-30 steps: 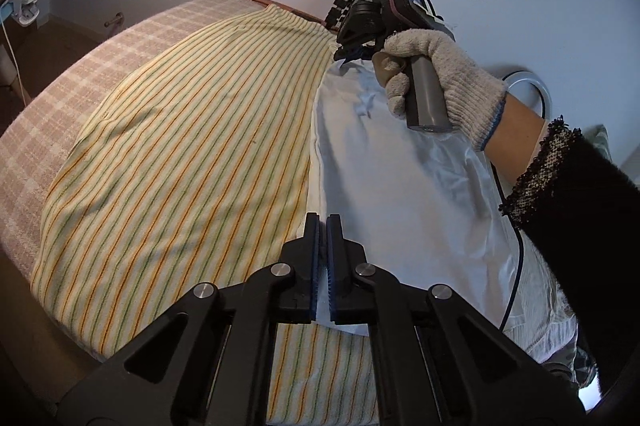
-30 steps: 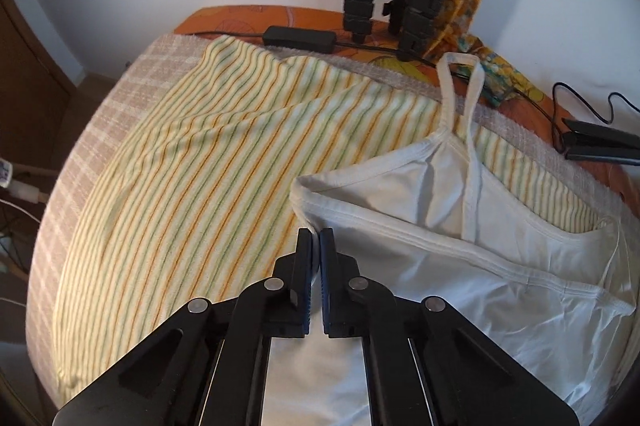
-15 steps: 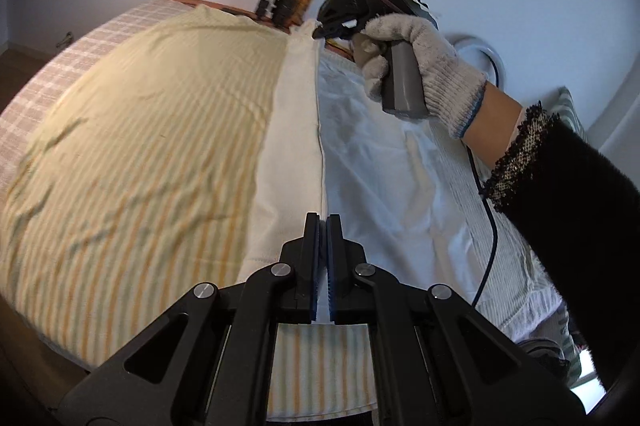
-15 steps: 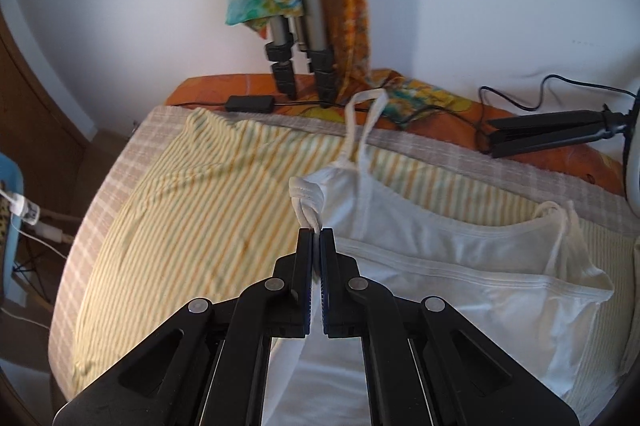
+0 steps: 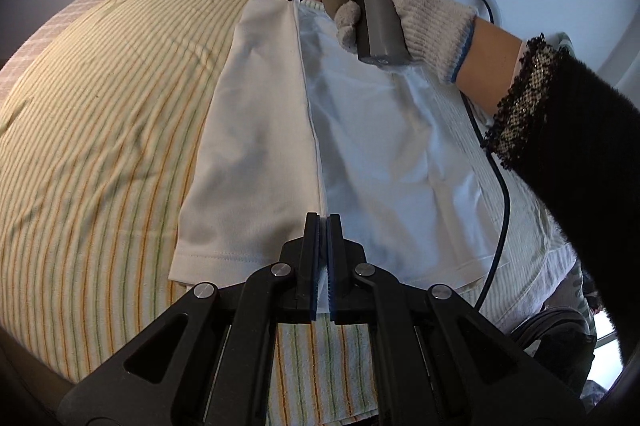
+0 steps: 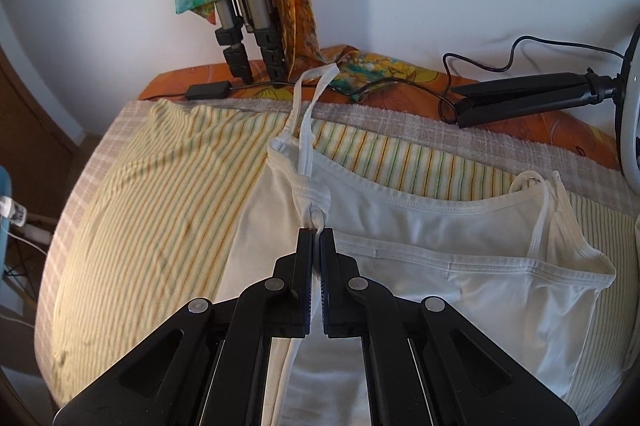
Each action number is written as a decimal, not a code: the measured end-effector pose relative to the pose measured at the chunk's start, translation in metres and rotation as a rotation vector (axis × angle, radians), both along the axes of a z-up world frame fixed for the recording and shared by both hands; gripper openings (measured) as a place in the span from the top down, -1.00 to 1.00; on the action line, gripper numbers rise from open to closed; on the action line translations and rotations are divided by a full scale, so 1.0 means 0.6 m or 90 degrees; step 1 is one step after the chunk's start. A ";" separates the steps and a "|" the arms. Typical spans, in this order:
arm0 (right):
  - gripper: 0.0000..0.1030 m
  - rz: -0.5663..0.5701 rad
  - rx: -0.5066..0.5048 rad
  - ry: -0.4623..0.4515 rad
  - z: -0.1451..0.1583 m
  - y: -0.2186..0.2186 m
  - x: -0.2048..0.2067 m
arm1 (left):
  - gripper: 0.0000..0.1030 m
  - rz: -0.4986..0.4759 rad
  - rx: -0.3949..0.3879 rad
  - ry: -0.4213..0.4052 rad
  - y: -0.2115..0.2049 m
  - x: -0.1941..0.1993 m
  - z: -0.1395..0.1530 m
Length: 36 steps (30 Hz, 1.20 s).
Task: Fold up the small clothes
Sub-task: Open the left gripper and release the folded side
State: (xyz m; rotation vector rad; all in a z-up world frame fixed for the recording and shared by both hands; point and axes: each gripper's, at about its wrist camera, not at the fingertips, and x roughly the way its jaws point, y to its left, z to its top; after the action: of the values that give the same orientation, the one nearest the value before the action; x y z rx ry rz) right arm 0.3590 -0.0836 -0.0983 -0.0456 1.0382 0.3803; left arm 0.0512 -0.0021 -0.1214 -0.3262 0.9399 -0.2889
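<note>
Lifted and swung rightward since a second ago, the white camisole (image 5: 256,129) now hangs doubled over the striped towel (image 5: 92,129) — left gripper (image 5: 322,222) clenched on its hem, right gripper (image 6: 316,234) clenched on its top edge, near the towel's far edge.

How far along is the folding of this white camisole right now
Done: the white camisole lies spread on the striped cloth. In hand: the left gripper pinches its hem and the right gripper its top edge, lifting one side over. Left: laying that side down and finishing the folds.
</note>
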 end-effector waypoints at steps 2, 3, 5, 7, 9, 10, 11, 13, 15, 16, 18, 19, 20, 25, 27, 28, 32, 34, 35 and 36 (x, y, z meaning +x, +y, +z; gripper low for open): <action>0.96 -0.006 -0.023 0.028 -0.007 -0.004 0.003 | 0.98 -0.006 0.003 0.005 -0.008 0.002 -0.003; 0.96 -0.010 -0.024 0.032 -0.011 -0.006 0.004 | 0.98 -0.008 0.005 0.007 -0.008 0.001 -0.006; 0.96 -0.011 -0.027 0.039 -0.018 -0.009 0.005 | 0.98 -0.012 0.011 0.009 -0.012 -0.002 -0.011; 0.95 -0.011 -0.034 0.041 -0.023 -0.010 0.005 | 0.98 -0.014 0.015 0.010 -0.014 0.000 -0.014; 0.93 -0.003 -0.037 0.042 -0.026 -0.009 0.003 | 0.98 -0.015 0.018 0.011 -0.013 0.002 -0.015; 0.93 0.002 -0.036 0.043 -0.026 -0.008 0.003 | 0.98 -0.014 0.018 0.014 -0.013 0.004 -0.015; 0.90 0.006 -0.040 0.046 -0.027 -0.007 0.003 | 0.98 -0.016 0.018 0.016 -0.014 0.003 -0.015; 0.84 0.008 -0.042 0.048 -0.025 -0.008 0.002 | 0.87 -0.020 0.015 0.018 -0.013 0.003 -0.014; 0.69 0.009 -0.044 0.058 -0.020 -0.013 0.002 | 0.69 -0.027 0.009 0.018 -0.013 -0.004 -0.012; 0.66 0.005 -0.038 0.053 -0.013 -0.019 0.002 | 0.68 -0.031 0.012 0.014 -0.013 -0.008 -0.010; 0.62 -0.002 -0.021 0.051 0.000 -0.035 -0.001 | 0.68 -0.037 0.028 -0.004 -0.017 -0.018 -0.003; 0.62 -0.006 -0.007 0.051 0.009 -0.046 -0.004 | 0.68 -0.038 0.038 -0.014 -0.019 -0.022 0.000; 0.62 -0.009 -0.002 0.049 0.017 -0.055 -0.007 | 0.68 -0.039 0.045 -0.023 -0.020 -0.027 0.004; 0.62 -0.023 0.030 0.029 0.066 -0.116 -0.039 | 0.68 -0.040 0.045 -0.046 -0.026 -0.037 0.018; 0.62 -0.024 0.040 0.025 0.082 -0.139 -0.057 | 0.68 -0.041 0.049 -0.056 -0.030 -0.039 0.024; 0.62 -0.025 0.038 0.017 0.091 -0.151 -0.067 | 0.68 -0.043 0.049 -0.060 -0.033 -0.039 0.027; 0.48 -0.033 0.037 0.000 0.117 -0.208 -0.111 | 0.68 -0.060 0.052 -0.072 -0.057 -0.043 0.035; 0.35 -0.043 0.048 -0.009 0.128 -0.244 -0.133 | 0.68 -0.077 0.056 -0.076 -0.073 -0.047 0.035; 0.35 -0.049 0.049 -0.013 0.131 -0.259 -0.141 | 0.68 -0.087 0.058 -0.077 -0.081 -0.047 0.035; 0.35 -0.054 0.046 -0.018 0.133 -0.274 -0.147 | 0.68 -0.099 0.059 -0.078 -0.093 -0.048 0.035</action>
State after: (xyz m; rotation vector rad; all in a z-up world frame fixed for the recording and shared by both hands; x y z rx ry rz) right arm 0.2709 -0.2481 -0.0186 0.0577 0.9950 0.3387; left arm 0.0222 -0.0582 -0.1005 -0.1487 0.8561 -0.4012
